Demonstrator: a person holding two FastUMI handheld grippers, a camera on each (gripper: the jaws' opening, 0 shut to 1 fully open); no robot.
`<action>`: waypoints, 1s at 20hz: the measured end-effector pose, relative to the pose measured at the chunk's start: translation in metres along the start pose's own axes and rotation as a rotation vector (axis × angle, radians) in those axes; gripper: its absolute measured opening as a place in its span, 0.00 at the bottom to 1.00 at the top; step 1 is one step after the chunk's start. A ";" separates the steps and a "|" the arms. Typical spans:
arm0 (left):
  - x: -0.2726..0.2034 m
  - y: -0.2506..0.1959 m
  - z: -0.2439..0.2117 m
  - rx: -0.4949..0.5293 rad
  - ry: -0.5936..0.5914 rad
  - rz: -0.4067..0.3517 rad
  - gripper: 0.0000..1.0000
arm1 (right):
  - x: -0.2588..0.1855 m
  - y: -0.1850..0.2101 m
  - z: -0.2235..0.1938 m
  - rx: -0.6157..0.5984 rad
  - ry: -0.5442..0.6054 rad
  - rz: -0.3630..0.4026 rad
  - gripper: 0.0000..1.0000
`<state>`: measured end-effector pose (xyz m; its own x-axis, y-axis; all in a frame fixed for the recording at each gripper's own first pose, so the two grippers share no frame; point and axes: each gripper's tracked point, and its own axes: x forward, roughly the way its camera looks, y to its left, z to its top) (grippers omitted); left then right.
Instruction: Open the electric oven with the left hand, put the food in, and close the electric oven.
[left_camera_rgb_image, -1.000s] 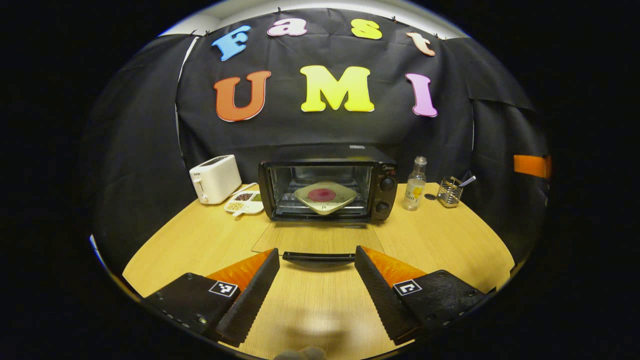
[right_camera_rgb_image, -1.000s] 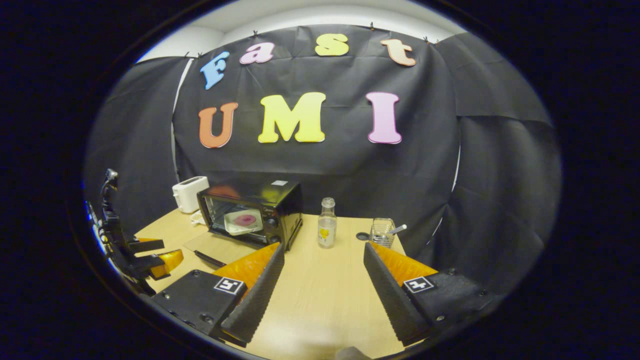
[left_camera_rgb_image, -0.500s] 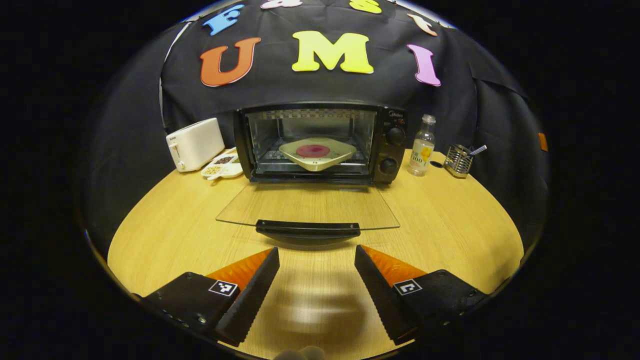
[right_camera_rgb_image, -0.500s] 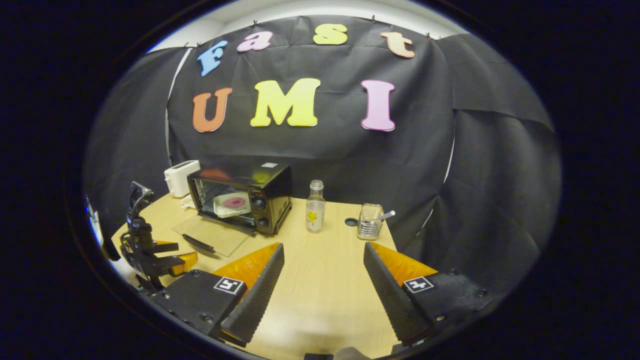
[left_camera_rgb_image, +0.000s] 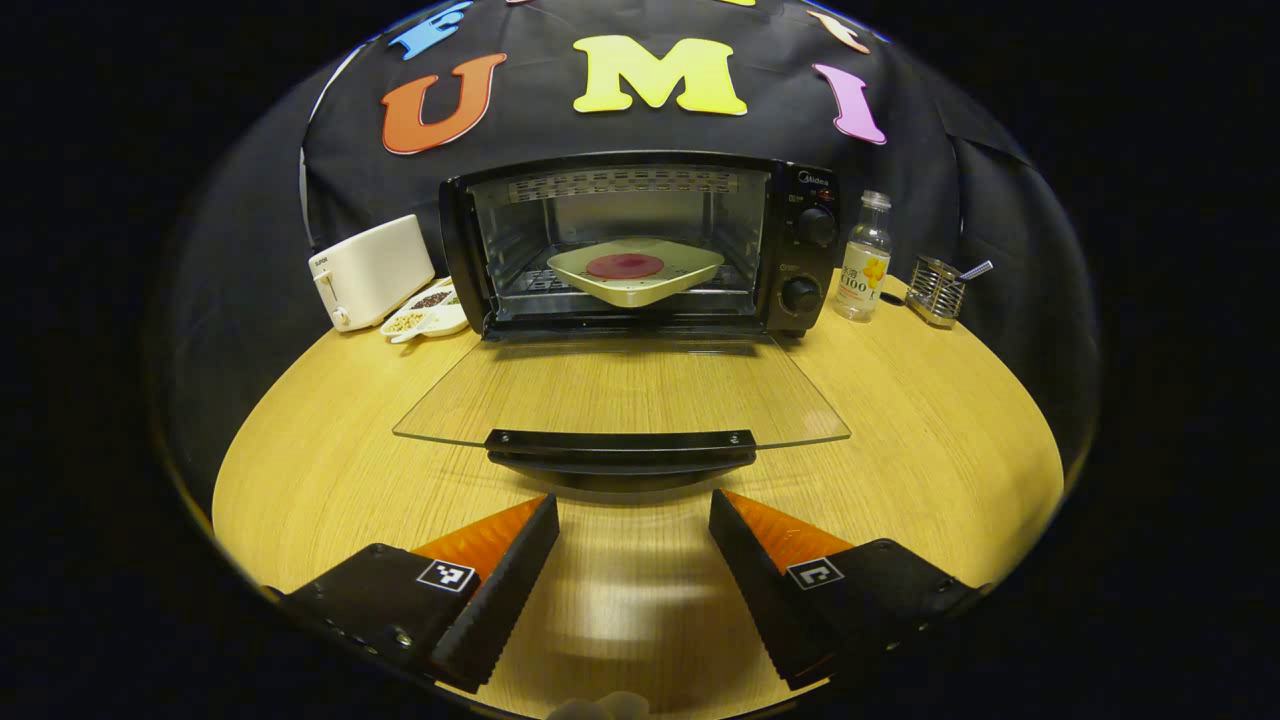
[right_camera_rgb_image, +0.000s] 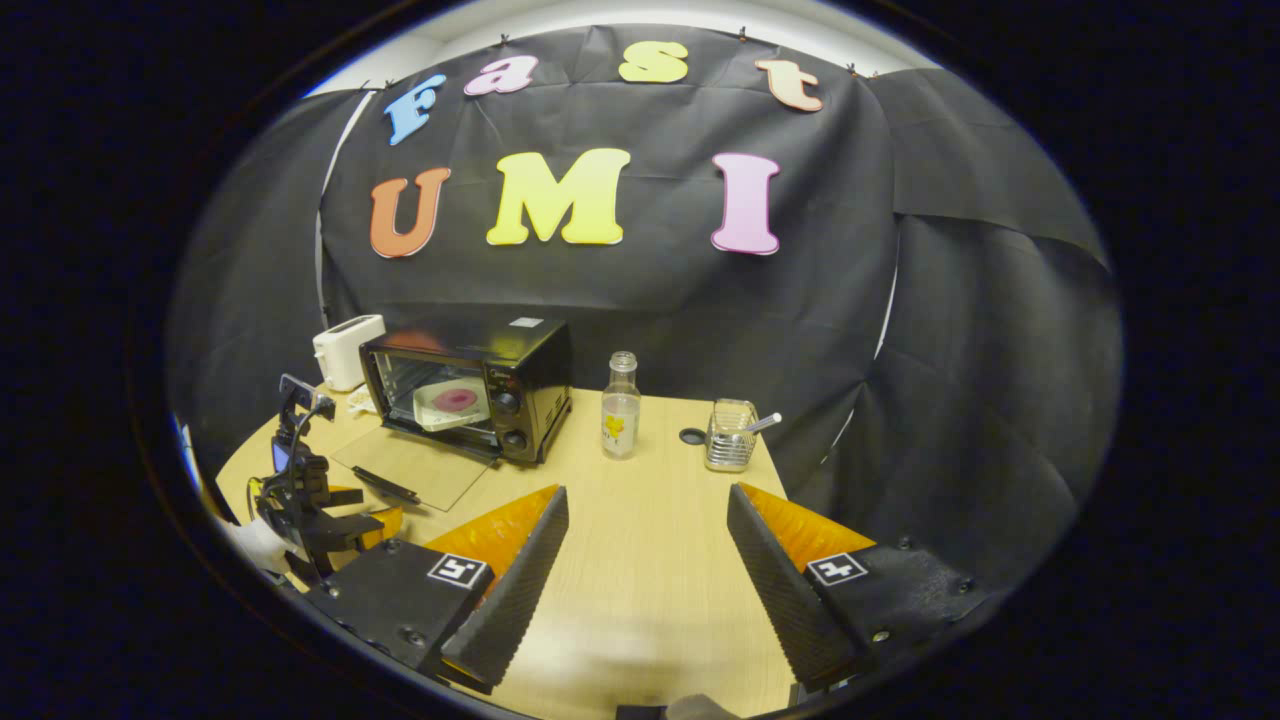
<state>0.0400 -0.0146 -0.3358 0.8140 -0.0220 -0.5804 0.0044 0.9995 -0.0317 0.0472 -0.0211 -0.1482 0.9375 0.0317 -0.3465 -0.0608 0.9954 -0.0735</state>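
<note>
Oven (left_camera_rgb_image: 640, 245) open: glass door (left_camera_rgb_image: 620, 390) folded flat down onto the wooden table (left_camera_rgb_image: 320, 450), dark door handle (left_camera_rgb_image: 620, 447) at its near edge. Food already inside: pale square plate (left_camera_rgb_image: 636, 272) with a round red item (left_camera_rgb_image: 625, 265) resting on the rack, slightly tilted, well within the cavity. Judged from this: opening done, loading done, closing left. Left gripper (left_camera_rgb_image: 634, 505) low over the table, jaws spread, empty, lined up just short of the handle and not touching it; seen from the right gripper view as well, at the table's near left edge (right_camera_rgb_image: 350, 508), in front of the lowered door. Right gripper (right_camera_rgb_image: 648, 495) parked over bare tabletop on the bottle's side, jaws apart, holding nothing, well apart from the oven. Next, presumably: catch or get under the handle and swing the door up until shut. Plate apparently clear of the door's path. Around the oven: white toaster (left_camera_rgb_image: 370, 270) and small divided dish (left_camera_rgb_image: 425, 312) on one side, clear bottle (left_camera_rgb_image: 865, 255) and wire holder (left_camera_rgb_image: 935, 290) on the other.
</note>
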 end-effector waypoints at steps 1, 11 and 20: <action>0.002 0.000 0.002 0.008 -0.006 0.001 0.97 | 0.001 0.001 -0.001 0.001 0.004 -0.001 0.96; 0.000 -0.004 0.016 0.066 -0.034 -0.016 0.97 | 0.003 0.009 -0.004 0.028 0.014 -0.015 0.96; -0.013 -0.002 0.066 0.052 -0.104 -0.024 0.97 | 0.005 0.017 0.000 0.049 0.005 -0.012 1.00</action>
<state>0.0677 -0.0151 -0.2739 0.8691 -0.0461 -0.4925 0.0523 0.9986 -0.0011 0.0510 -0.0045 -0.1512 0.9364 0.0195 -0.3503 -0.0327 0.9990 -0.0317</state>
